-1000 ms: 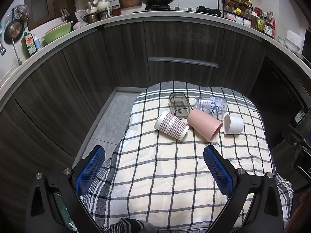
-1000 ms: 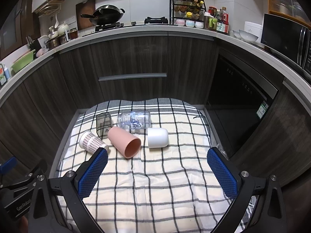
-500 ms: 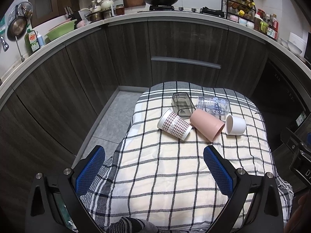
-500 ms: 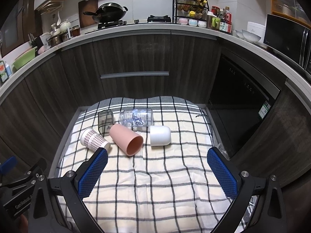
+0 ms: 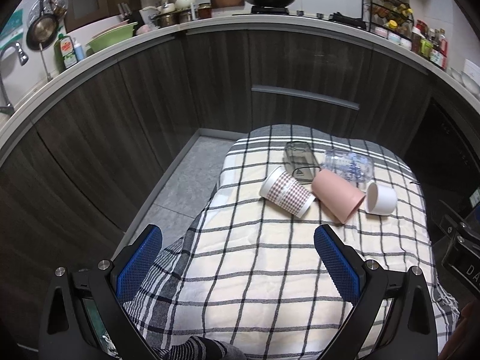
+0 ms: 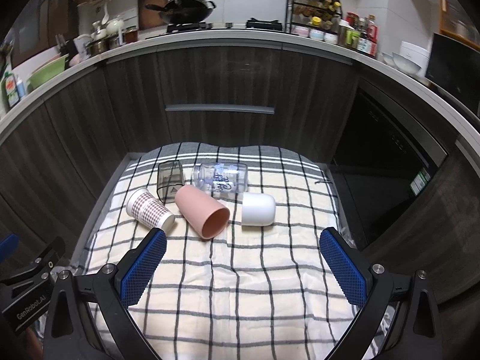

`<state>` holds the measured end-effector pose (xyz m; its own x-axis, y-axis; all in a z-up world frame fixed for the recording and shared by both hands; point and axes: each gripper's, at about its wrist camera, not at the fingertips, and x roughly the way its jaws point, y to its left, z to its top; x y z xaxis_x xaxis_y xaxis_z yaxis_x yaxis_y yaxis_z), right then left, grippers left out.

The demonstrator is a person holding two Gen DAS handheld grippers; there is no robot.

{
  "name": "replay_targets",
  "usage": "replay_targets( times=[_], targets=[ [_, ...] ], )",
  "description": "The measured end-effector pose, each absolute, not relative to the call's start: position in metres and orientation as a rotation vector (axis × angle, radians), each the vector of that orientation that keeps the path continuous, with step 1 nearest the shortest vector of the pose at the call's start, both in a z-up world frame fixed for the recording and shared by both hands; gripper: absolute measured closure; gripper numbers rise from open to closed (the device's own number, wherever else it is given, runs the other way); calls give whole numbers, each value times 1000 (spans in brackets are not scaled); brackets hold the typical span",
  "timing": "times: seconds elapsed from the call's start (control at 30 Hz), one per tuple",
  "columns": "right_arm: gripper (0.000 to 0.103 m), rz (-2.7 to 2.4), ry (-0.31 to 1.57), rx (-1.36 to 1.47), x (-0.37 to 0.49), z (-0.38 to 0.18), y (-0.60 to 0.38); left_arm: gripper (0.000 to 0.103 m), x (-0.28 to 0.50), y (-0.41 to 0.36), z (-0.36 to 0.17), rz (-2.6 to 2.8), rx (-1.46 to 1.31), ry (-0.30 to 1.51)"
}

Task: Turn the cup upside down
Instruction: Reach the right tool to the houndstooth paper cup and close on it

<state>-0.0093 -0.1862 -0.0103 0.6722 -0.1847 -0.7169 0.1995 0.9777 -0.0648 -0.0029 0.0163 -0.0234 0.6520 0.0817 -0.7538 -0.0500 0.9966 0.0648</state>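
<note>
Several cups lie on their sides in a cluster on a checked cloth (image 6: 240, 276): a red-checked paper cup (image 6: 148, 208) (image 5: 286, 193), a pink cup (image 6: 202, 211) (image 5: 337, 195), a white cup (image 6: 258, 210) (image 5: 381, 199), a clear printed glass (image 6: 220, 177) (image 5: 349, 166) and a smoky grey square cup (image 6: 169, 177) (image 5: 300, 162). My left gripper (image 5: 238, 255) is open and empty, near the cloth's front left. My right gripper (image 6: 243, 258) is open and empty, in front of the pink and white cups.
The cloth covers a small table with grey floor (image 5: 183, 186) to its left. Dark cabinets (image 6: 219, 90) curve behind, a dishwasher front (image 6: 387, 162) at the right. The counter above holds a wok (image 6: 183, 7), a spice rack and bowls.
Both grippers have moved slightly forward and lower toward the cups, so the cups look a little larger. The cups have not moved. Both grippers stay open.
</note>
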Motion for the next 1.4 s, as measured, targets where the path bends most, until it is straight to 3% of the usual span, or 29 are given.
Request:
replay_targets(
  times=[0.8, 1.2, 1.4],
  targets=[
    [1, 149, 1034, -223, 113, -88, -137, 0, 51, 36, -95, 325, -86, 970],
    [6, 281, 1125, -327, 160, -136, -95, 0, 83, 54, -137, 412, -84, 1041],
    [13, 343, 1177, -361, 176, -156, -77, 0, 95, 69, -153, 456, -112, 1069]
  ],
)
